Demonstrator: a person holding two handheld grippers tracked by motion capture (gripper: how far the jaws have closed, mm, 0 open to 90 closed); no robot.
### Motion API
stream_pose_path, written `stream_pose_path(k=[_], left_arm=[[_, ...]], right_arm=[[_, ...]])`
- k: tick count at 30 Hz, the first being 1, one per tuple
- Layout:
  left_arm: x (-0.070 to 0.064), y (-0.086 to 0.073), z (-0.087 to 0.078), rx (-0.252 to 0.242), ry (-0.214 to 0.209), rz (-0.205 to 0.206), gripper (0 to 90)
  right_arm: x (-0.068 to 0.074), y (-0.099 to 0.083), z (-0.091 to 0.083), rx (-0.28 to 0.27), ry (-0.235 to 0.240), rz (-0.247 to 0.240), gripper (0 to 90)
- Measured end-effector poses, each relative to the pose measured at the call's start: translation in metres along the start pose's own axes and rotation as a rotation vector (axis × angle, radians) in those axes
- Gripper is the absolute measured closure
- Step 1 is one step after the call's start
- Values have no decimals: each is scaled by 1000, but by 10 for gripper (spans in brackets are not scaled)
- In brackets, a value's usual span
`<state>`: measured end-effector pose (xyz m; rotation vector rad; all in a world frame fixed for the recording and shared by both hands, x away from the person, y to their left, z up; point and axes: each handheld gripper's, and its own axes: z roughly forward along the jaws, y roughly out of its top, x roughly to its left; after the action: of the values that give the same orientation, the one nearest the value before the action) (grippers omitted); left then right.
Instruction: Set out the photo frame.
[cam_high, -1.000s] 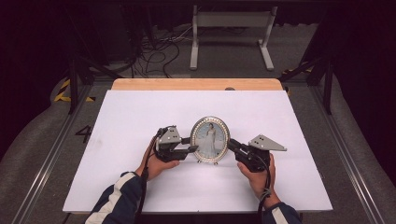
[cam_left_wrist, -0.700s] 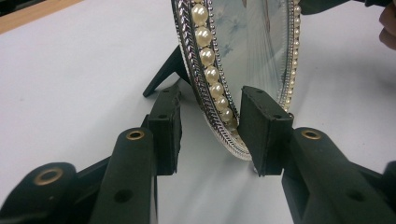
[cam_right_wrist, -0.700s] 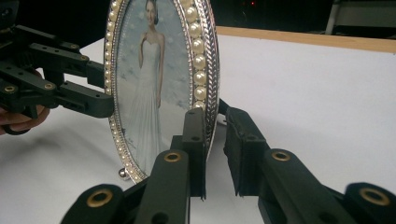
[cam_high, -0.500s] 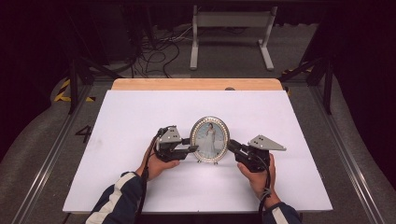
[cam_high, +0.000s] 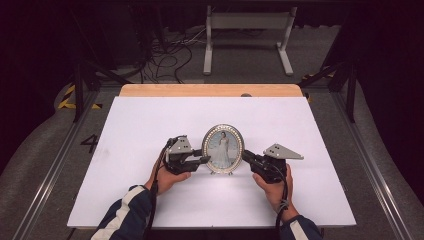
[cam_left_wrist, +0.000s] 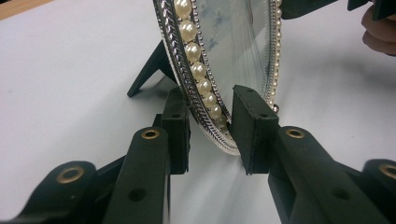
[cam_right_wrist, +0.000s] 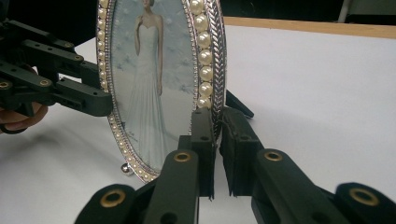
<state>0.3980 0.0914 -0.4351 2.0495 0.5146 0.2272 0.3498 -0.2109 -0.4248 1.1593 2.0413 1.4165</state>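
Standing upright near the middle of the white table (cam_high: 150, 130), the oval picture frame (cam_high: 222, 148) rests on its small feet and a dark rear prop (cam_left_wrist: 149, 70), its pearl-trimmed rim facing us. We judge it is held from both sides so it stays vertical and does not tip while being set or shifted. Our left gripper (cam_high: 204, 160) straddles the frame's left edge low down; in the left gripper view its jaws bracket the rim with a sliver of space, so not clamped tight. Our right gripper (cam_high: 246, 157) pinches the opposite edge, jaws closed against the rim in the right gripper view.
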Motion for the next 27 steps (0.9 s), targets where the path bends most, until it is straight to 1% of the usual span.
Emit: stream_pose_path(k=[3,5,6,8,10,12,13,15,16,20,22,25,26,27], left_arm=[[0,-1,-2,-3,10,-13,683],[1,-1,-4,2,19,-10,685],[2,-2,-5,2,19,-8,686],[4,-3,-7,1,12,-21,687],[4,-3,-7,5,20,-12,687],[3,-3,-7,8,31,0,682],[2,-3,-7,9,35,0,679],[1,-3,-6,9,40,3,679],[1,-3,-6,9,40,6,680],[1,-3,-6,8,43,10,678],[1,-3,-6,8,52,18,673],[0,-3,-6,4,57,23,665],[0,-3,-7,1,61,28,665],[-1,-2,-7,7,68,36,662]], right_arm=[[1,0,3,6,6,-2,841],[1,1,5,13,9,-6,843],[2,1,6,16,15,-4,843],[3,0,8,22,17,-9,843],[4,0,10,41,22,-14,841],[5,-1,11,41,18,-17,841],[6,0,11,44,16,-27,841],[6,0,11,46,15,-30,840],[5,-1,11,46,19,-26,840],[5,-1,11,51,18,-35,839],[5,-1,11,52,19,-38,839],[5,-1,11,55,17,-45,817],[5,0,10,58,19,-50,806],[5,1,10,63,22,-72,802]])
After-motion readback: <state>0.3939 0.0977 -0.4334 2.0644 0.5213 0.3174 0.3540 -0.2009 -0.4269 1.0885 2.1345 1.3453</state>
